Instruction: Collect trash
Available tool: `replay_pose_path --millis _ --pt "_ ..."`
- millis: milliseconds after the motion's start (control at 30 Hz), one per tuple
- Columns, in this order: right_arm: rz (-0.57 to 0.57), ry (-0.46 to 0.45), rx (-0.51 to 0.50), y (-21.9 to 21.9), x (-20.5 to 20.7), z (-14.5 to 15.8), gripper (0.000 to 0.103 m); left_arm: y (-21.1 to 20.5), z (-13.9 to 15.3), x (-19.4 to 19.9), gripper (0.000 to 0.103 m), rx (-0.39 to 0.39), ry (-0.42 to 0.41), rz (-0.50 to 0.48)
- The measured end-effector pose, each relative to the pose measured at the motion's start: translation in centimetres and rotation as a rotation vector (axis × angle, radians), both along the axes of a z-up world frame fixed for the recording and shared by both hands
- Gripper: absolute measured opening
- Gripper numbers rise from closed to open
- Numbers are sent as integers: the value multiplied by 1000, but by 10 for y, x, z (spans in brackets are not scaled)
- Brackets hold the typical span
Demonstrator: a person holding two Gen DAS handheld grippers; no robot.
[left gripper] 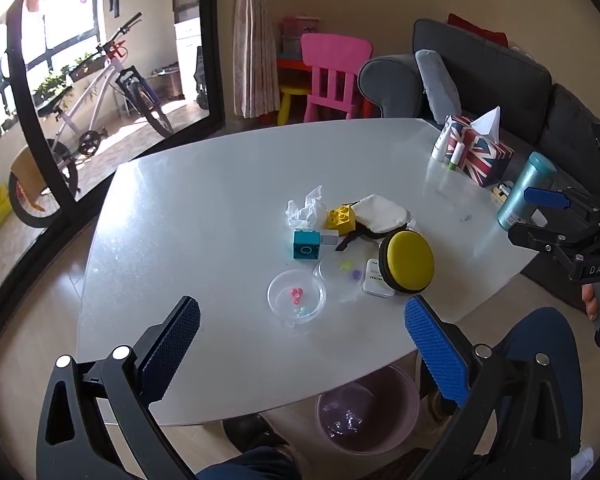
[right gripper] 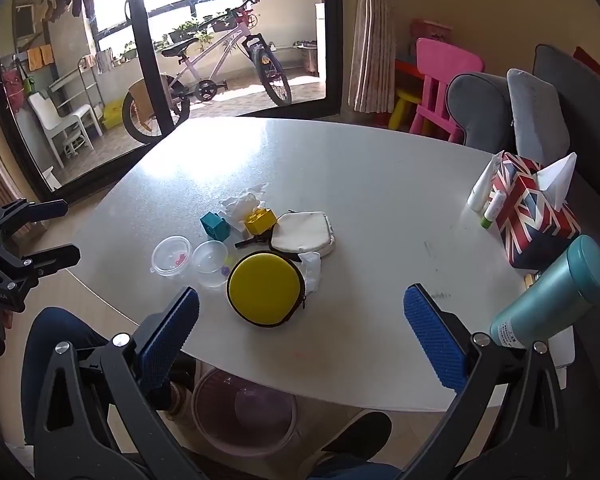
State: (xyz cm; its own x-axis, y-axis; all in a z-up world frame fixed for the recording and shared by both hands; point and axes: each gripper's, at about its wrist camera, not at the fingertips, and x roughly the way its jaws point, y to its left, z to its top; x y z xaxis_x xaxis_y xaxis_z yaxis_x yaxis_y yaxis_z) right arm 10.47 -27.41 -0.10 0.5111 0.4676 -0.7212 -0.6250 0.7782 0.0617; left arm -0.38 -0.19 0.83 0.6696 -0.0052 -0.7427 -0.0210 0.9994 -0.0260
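A crumpled white tissue lies mid-table beside a yellow brick and a teal brick. A second tissue scrap sits beside the yellow round case. Two clear plastic cups hold small coloured bits. A pinkish bin stands on the floor under the table's near edge. My left gripper hovers open above the near edge, nothing between its fingers. My right gripper is open too, just short of the yellow case.
A white zip pouch lies behind the case. A flag-print tissue box, small tubes and a teal bottle stand at the table's right. A grey sofa and pink chair lie beyond. A person's legs are below.
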Motion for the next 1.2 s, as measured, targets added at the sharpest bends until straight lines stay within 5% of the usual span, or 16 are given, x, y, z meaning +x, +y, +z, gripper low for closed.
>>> replay_pose_path --millis 1200 --pt "13 -8 6 1 -4 1 100 0 1 -1 98 8 -7 8"
